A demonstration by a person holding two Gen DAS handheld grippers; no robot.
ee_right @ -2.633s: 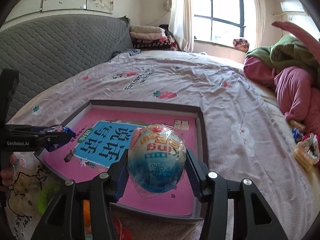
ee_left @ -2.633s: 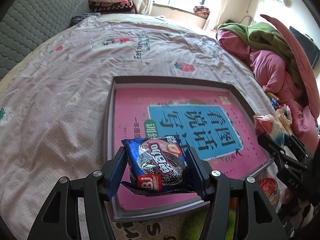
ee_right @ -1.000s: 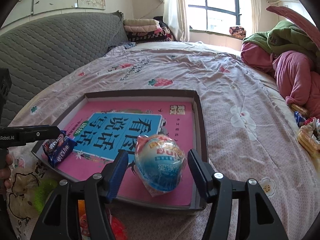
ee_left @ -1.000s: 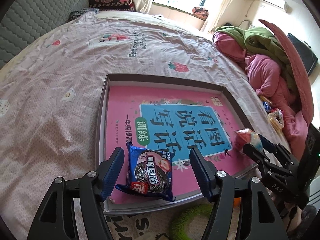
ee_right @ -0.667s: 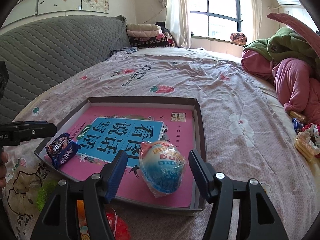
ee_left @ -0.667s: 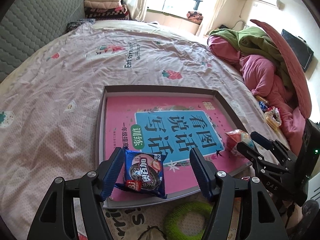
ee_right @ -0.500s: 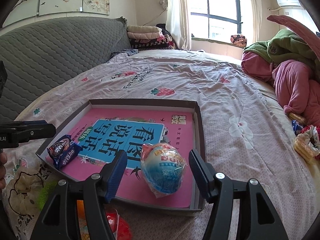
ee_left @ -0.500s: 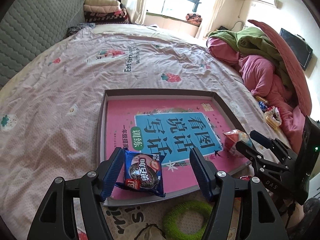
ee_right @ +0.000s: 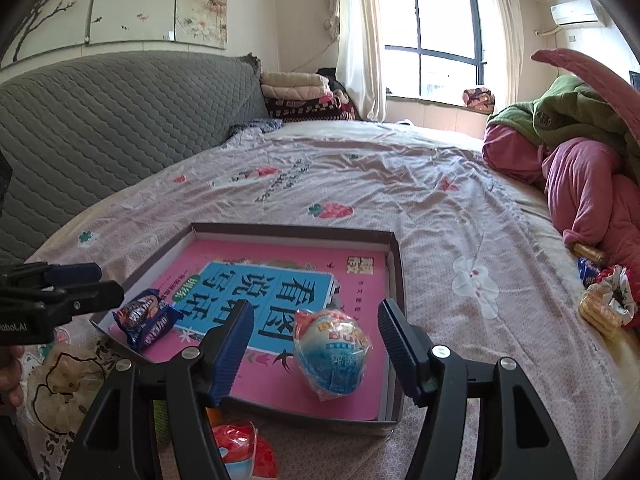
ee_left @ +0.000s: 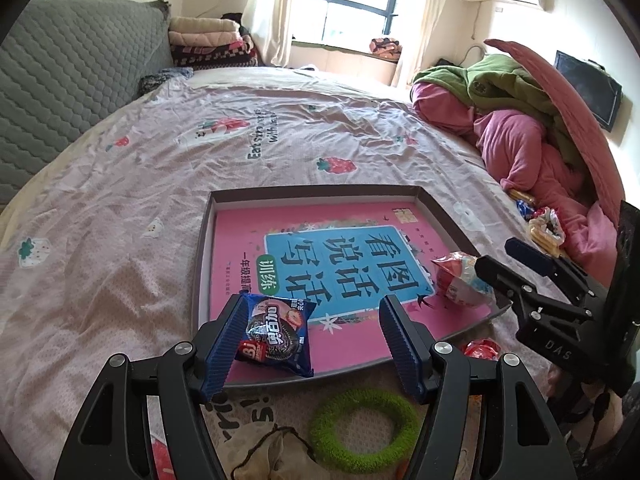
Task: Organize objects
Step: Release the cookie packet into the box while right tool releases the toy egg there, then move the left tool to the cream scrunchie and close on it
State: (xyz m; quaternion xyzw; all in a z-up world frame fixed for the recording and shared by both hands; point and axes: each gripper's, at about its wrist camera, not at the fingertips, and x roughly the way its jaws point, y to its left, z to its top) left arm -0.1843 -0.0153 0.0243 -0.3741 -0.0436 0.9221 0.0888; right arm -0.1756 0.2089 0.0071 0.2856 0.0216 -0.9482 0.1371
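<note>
Nearby, green ring beside tray

You have a blue cookie packet lying flat at the near left corner of the shallow box. The egg-shaped snack in crinkly clear wrap rests near the box's near right corner, well apart from the packet.

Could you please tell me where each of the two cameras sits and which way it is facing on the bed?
Left wrist: on the left gripper, looking down over the tray's near-left corner and cookie packet; the right gripper shows at right.
Right wrist: on the right gripper, facing the wrapped egg near the tray's right wall; the left gripper and a hand show at left.
Shared: tray, pink book, both snacks, window.
</note>
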